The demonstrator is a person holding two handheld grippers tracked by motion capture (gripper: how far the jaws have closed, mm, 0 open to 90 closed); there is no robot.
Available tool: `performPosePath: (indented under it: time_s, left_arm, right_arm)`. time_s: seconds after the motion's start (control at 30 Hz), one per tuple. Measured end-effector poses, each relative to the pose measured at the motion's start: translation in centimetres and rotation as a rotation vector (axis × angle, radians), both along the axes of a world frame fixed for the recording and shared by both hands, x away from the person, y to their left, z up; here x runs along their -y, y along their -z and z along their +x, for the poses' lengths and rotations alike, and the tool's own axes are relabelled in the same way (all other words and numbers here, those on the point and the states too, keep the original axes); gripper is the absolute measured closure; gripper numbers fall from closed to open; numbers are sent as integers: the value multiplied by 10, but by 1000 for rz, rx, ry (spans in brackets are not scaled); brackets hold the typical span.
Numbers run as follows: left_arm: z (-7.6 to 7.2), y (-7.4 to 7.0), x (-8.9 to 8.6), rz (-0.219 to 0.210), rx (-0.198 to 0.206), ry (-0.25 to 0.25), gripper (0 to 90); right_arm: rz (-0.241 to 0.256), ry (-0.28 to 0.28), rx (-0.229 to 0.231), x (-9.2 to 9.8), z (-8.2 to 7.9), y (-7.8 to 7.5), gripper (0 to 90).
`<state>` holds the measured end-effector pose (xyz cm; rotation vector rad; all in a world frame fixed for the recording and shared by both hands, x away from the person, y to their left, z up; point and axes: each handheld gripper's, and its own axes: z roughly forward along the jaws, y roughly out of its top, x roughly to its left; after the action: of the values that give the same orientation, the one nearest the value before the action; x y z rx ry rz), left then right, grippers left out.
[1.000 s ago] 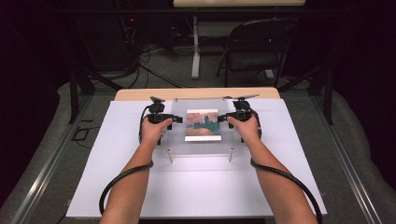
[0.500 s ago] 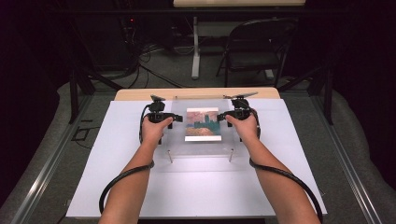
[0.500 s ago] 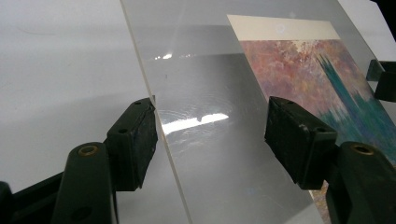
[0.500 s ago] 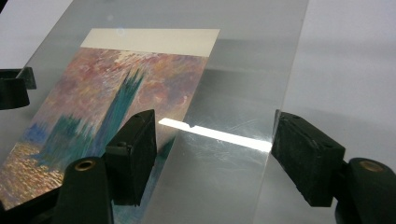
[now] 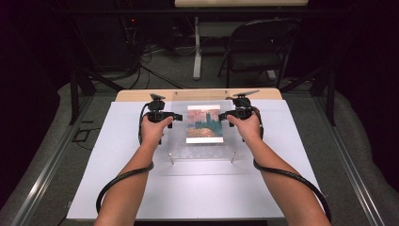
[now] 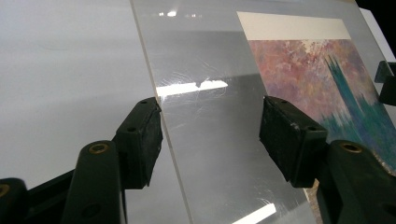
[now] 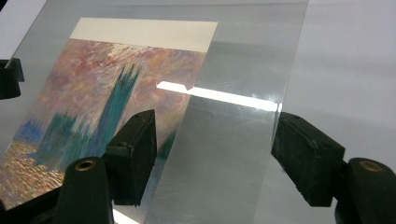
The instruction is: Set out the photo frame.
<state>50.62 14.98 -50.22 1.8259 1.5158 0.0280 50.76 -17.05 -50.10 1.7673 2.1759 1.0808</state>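
Observation:
A clear acrylic sheet [image 5: 202,148] lies on the white table top [image 5: 202,193] with a colourful painting print [image 5: 203,123] under it. My left gripper [image 5: 175,117] is at the sheet's left edge and my right gripper [image 5: 224,115] at its right edge. In the left gripper view the left gripper [image 6: 212,121] is open, its jaws standing either side of the sheet's edge [image 6: 159,107], beside the print [image 6: 327,79]. The right gripper [image 7: 215,135] is open too, straddling the opposite edge [image 7: 280,93] next to the print [image 7: 107,93].
Two small metal posts [image 5: 171,158] [image 5: 233,157] stand at the sheet's near corners. A wooden strip [image 5: 141,94] borders the table's far edge. Beyond it are a folding chair [image 5: 263,47], cables on the floor and a metal rail [image 5: 343,155] at the right.
Both grippers have edged slightly inward and away from me along the sheet's sides. The sheet and print have not visibly moved.

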Motion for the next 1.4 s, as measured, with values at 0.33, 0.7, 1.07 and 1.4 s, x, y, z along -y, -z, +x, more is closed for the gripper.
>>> performPosePath:
  time_s: [0.33,0.7,1.07,1.4]
  left_arm:
    - [-15,-20,-2,16,44,7,459]
    - [-44,-45,-11,11,118,31,551]
    - [-80,-68,-15,39,198,73,629]
    - [-118,-79,-22,48,280,120,697]
  right_arm:
    - [-38,-22,53,-1,-14,-20,338]
    - [-68,-40,130,2,-42,-47,443]
    - [-124,-90,221,7,-80,-70,542]
    - [-138,-130,298,14,-119,-84,644]
